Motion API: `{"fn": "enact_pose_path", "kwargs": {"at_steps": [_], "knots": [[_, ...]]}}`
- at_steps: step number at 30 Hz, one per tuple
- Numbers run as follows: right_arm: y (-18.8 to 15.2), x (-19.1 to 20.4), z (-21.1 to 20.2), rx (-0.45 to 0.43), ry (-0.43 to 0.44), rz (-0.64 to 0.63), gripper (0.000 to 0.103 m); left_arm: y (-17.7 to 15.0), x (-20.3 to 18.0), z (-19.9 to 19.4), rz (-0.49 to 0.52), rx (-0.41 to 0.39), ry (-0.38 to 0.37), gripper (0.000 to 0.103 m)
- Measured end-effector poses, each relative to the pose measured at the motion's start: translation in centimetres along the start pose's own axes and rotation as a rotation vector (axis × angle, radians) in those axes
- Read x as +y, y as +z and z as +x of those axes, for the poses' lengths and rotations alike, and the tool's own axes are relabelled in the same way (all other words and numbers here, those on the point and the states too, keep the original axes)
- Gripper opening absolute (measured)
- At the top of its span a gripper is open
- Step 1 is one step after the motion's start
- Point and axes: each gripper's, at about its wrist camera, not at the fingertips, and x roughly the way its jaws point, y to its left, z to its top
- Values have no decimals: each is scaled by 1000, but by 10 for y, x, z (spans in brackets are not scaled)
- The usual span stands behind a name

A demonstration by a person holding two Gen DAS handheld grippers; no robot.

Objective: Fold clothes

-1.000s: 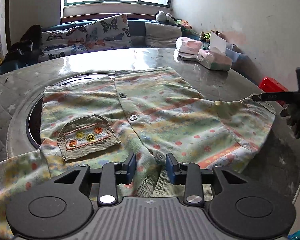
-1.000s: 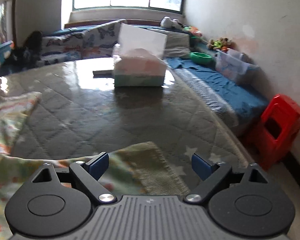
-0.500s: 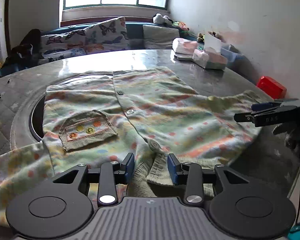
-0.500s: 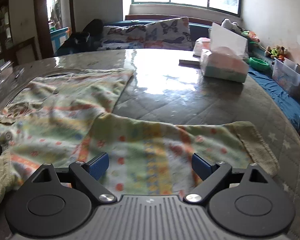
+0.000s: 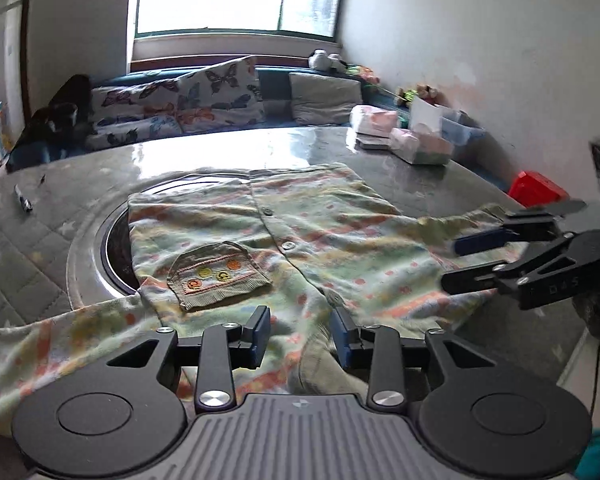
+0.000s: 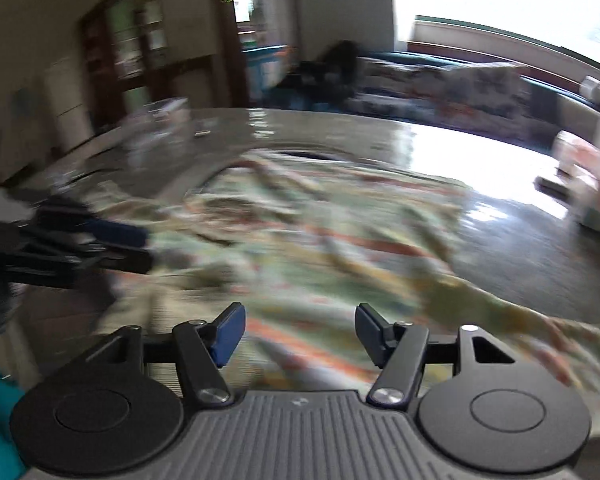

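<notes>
Left hand-held gripper [image 5: 300, 334] sits low with jaws parted; right hand-held gripper [image 6: 298, 334] is wide open, pointing toward the left.

shirt [image 5: 300, 240] on table [image 5: 440, 184] | tissue boxes [image 5: 420, 148] behind-right | pen [image 5: 23, 203] left

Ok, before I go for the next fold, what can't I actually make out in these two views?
- Right wrist view: motion blur smears the shirt; its buttons and pocket are unreadable.
- Left wrist view: the left gripper body hides the shirt's near edge.
- Left wrist view: the left sleeve is cut off by the frame edge.
- Whether the right gripper, jaws apart, touches cloth: blurred.
</notes>
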Motion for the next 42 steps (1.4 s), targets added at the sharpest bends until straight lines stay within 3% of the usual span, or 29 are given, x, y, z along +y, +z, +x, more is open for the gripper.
{"fn": "enact_pose_path", "kwargs": {"at_steps": [6,8,10,15,22,24,27,30,35,38,42], "knots": [[7,44,12,35,116,-123,48,-5,-10,-14,65,-3,-40,35],[10,59,16,46,155,-164,41,-6,-14,-15,85,-3,-55,35],[12,73,20,58,194,-205,28,-7,-18,-15,104,-1,-75,35],[15,55,17,51,202,-114,8,-12,-30,-9,182,20,-114,35],[16,26,14,42,201,6,4,-16,-45,15,323,79,-118,35],[14,22,13,42,212,27,3,-18,-44,22,339,111,-108,26],[13,21,12,41,215,29,3,-21,-41,27,353,142,-115,21],[13,21,12,37,220,36,3,-20,-35,29,318,152,-130,9],[13,18,8,20,222,64,3,-4,-14,18,87,88,-243,7],[13,13,1,1,224,91,2,-1,-7,15,14,50,-293,7],[17,14,-7,-16,231,91,2,-15,-11,36,13,137,-319,7]]}}
